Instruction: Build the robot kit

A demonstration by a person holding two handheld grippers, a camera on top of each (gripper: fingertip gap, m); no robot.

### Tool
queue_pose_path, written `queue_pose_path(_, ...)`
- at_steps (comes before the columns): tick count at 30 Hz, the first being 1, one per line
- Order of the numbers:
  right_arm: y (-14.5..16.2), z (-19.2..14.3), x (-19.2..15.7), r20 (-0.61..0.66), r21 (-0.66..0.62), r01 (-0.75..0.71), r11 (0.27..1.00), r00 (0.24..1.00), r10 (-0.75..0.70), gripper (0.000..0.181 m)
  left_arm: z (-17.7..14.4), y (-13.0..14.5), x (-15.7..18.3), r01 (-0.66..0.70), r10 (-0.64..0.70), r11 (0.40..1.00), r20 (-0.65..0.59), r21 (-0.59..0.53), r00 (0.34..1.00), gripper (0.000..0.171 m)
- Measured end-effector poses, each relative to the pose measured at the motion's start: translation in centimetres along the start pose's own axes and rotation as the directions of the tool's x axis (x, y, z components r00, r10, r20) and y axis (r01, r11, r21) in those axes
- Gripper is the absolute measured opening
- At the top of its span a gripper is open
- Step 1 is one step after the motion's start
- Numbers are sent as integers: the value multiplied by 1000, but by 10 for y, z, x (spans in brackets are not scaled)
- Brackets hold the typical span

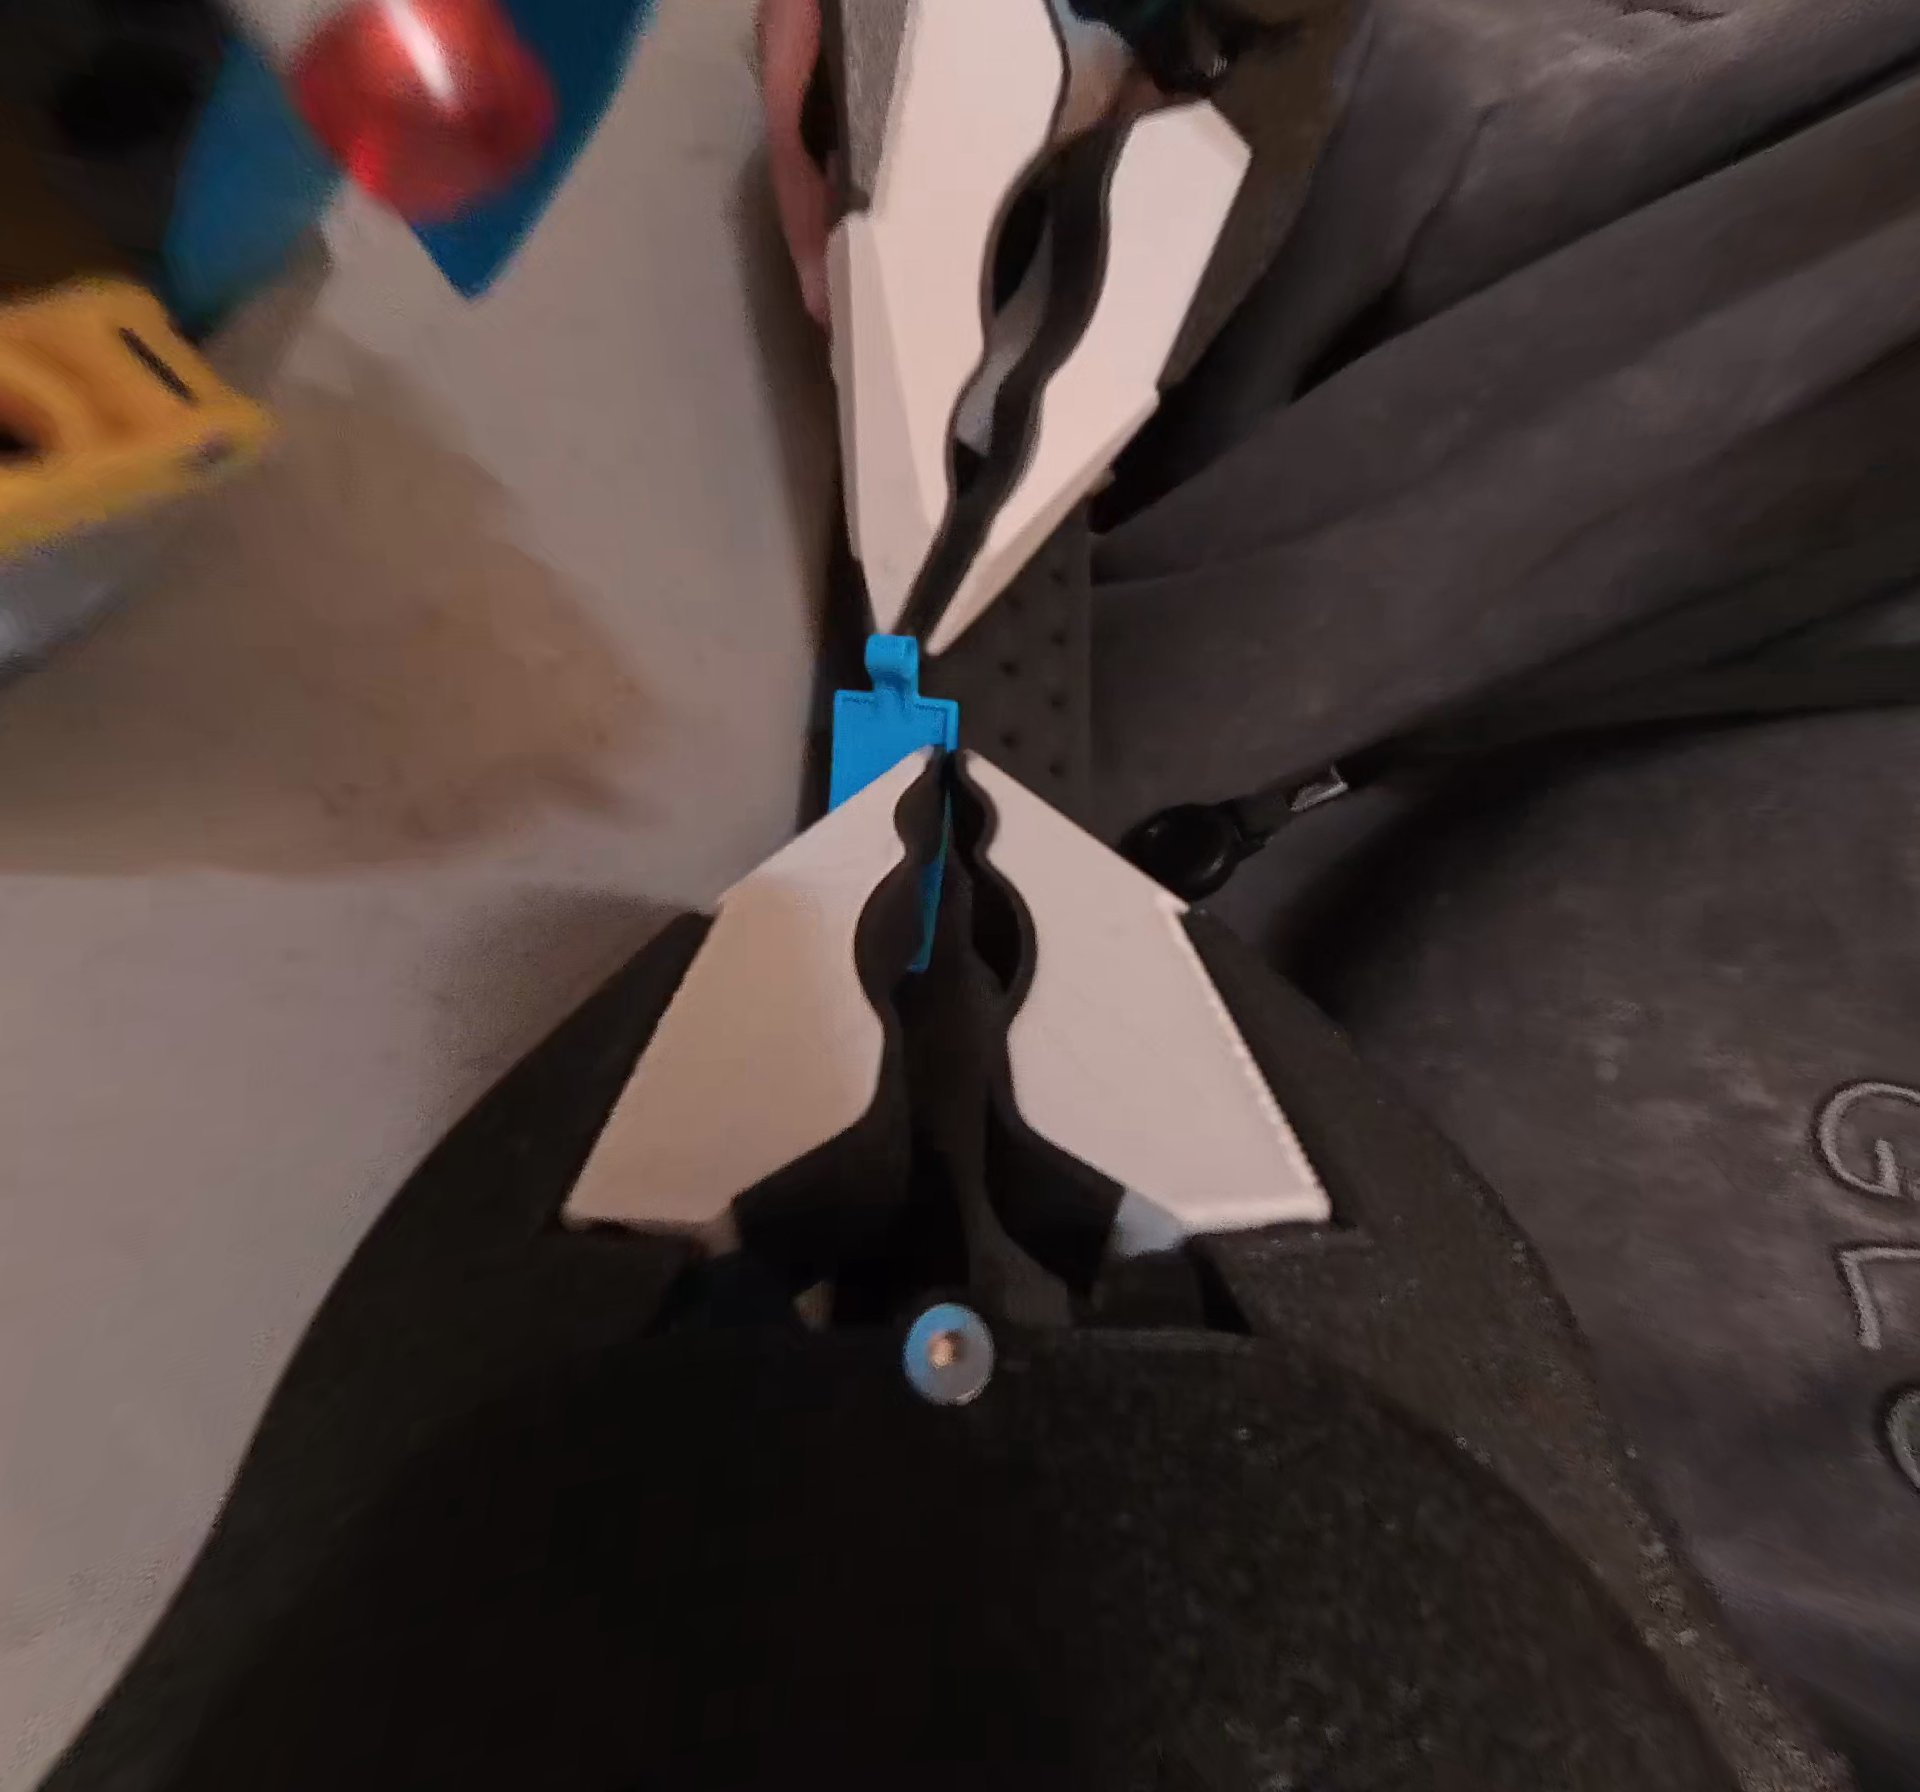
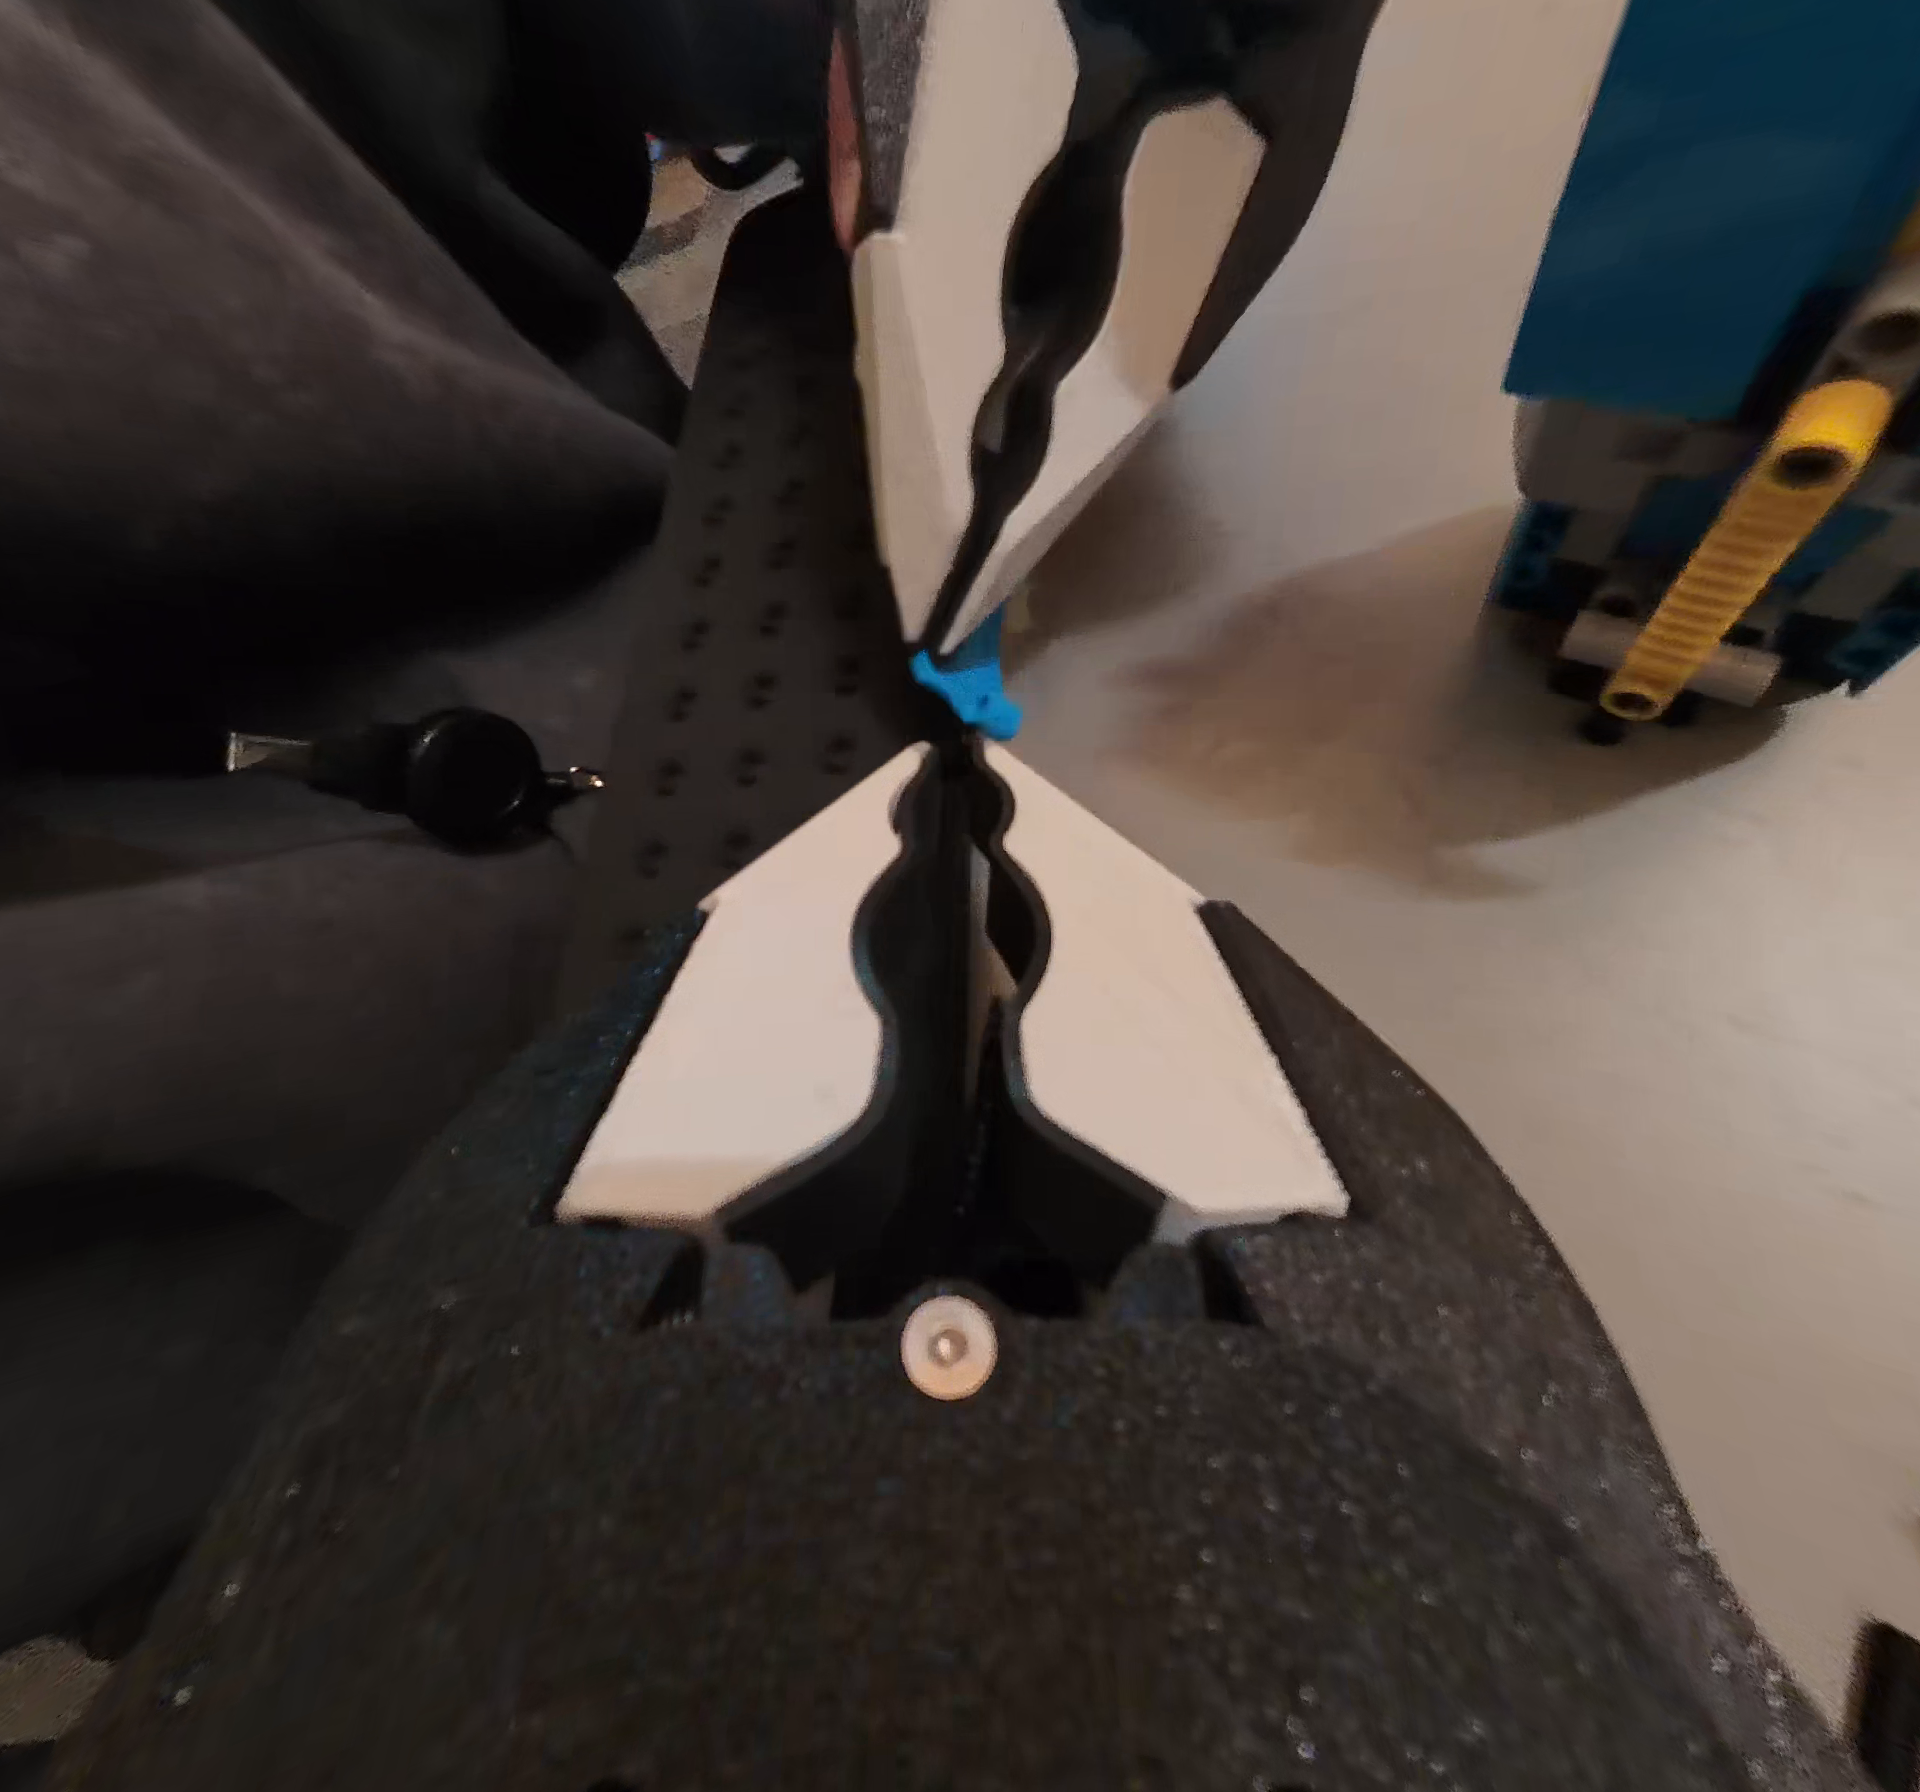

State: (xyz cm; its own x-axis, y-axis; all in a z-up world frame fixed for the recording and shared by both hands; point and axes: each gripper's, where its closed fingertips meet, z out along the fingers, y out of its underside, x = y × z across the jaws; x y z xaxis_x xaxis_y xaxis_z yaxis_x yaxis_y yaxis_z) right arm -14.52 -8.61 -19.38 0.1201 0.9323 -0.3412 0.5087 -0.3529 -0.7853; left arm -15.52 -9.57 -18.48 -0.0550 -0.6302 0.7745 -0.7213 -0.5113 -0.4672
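In the left wrist view my left gripper (image 1: 940, 755) is shut on a flat blue plastic piece (image 1: 883, 734), which sticks up out of the fingertips with a small tab on top. My right gripper (image 1: 914, 636) comes from above, jaws closed, its tips touching that tab. In the right wrist view my right gripper (image 2: 951, 750) is shut, tip to tip with the left gripper (image 2: 935, 646), which pinches the blue piece (image 2: 961, 682). A thin pale strip shows between the right fingers; I cannot tell what it is.
A black perforated strip (image 2: 727, 599) runs along the edge of the white table (image 2: 1351, 963). A person's dark grey garment (image 2: 260, 340) with a round black clip (image 2: 457, 776) lies beside it. A blue and yellow brick build (image 2: 1714, 288) stands at the right; blurred blocks (image 1: 416, 80) are at the left.
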Motion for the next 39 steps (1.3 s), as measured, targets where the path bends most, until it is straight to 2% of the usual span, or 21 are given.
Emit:
queue_pose_path(2, 1, 1, -2, 6, -11, 7, 1000, 1000, -7, 4, 5, 8, 1, 47, -47, 999, -33, -21, 998, 0)
queue_pose_path(6, 11, 6, -2, 5, -69, 13, 998, 1000, -13, 5, 6, 13, -6, 35, -35, 999, 15, -28, 999, 0)
queue_pose_path(9, 12, 5, 3, -4, -66, -18, 998, 1000, 18, 4, 5, 17, -12, -49, 54, 997, 92, -58, 994, 1)
queue_pose_path(13, 11, 2, 9, -17, -44, -60, 997, 998, 59, 4, 5, 21, -15, -173, 194, 977, 187, -122, 963, 12)
queue_pose_path(15, 10, 1, 10, -15, -36, -68, 997, 998, 67, 4, 5, 23, -19, -237, 275, 957, 253, -170, 928, 26)
queue_pose_path(16, 10, 0, 10, -15, -35, -69, 997, 998, 68, 4, 5, 23, -21, -267, 314, 944, 285, -193, 905, 27)
queue_pose_path(20, 11, 1, 9, -14, -40, -66, 997, 998, 65, 4, 2, 20, -19, -354, 425, 901, 352, -250, 834, 27)
queue_pose_path(24, 10, 0, 9, -11, -35, -68, 997, 998, 68, 4, -15, 13, -26, -418, 518, 854, 435, -309, 737, 27)
queue_pose_path(26, 11, 0, 9, -11, -34, -69, 997, 998, 69, 4, -25, 17, -32, -445, 575, 816, 448, -369, 684, 27)
queue_pose_path(28, 11, 1, 9, -9, -38, -70, 997, 998, 69, 5, -28, 20, -34, -460, 611, 789, 436, -408, 661, 24)
queue_pose_path(33, 12, 1, 9, -9, -42, -68, 997, 998, 68, 4, -17, 26, -31, -461, 623, 770, 365, -441, 692, 24)
queue_pose_path(36, 12, 0, 9, -8, -41, -74, 996, 997, 73, 4, -18, 25, -34, -424, 576, 800, 350, -424, 738, 30)
queue_pose_path(39, 13, 1, 9, -2, -48, -77, 996, 997, 77, 4, -17, 29, -36, -357, 491, 844, 307, -401, 815, 30)
